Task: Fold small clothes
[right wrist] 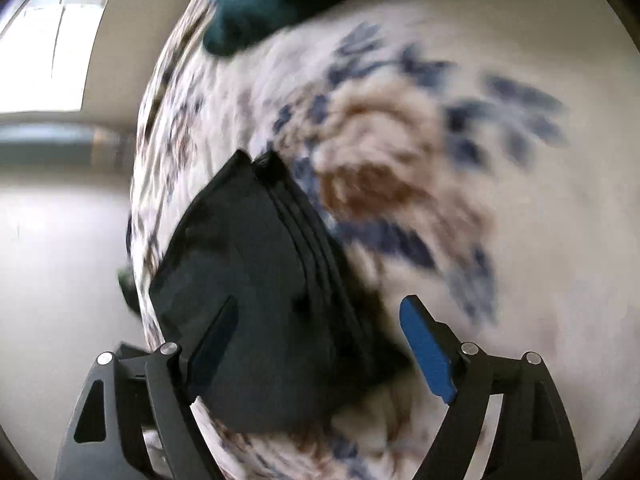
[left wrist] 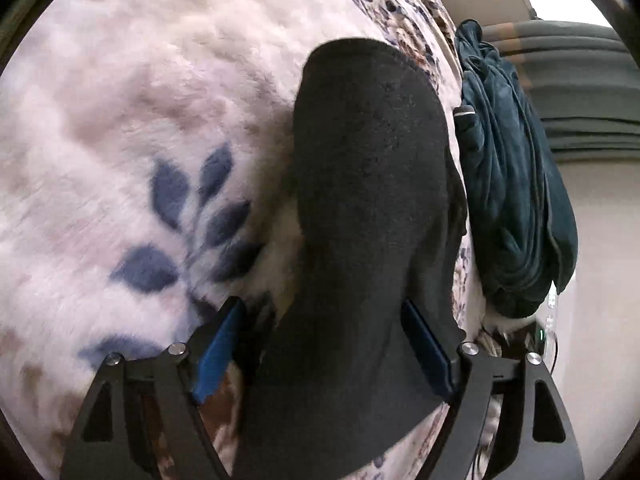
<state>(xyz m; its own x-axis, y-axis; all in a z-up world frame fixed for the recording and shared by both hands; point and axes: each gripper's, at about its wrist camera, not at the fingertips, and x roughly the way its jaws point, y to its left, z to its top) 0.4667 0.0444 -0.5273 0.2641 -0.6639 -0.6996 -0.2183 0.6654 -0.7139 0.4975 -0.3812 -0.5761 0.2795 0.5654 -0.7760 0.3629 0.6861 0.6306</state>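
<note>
A black sock lies lengthwise on a fluffy white blanket with blue leaves. My left gripper is open, its blue-padded fingers on either side of the sock's near end, not closed on it. In the blurred right wrist view, a folded black cloth lies on the same blanket. My right gripper is open just over the cloth's near part, with its left finger in front of the cloth.
A crumpled dark teal garment lies at the blanket's right edge, and shows at the top of the right wrist view. Pale floor lies beyond the edge. A small dark device with cables sits below the teal garment.
</note>
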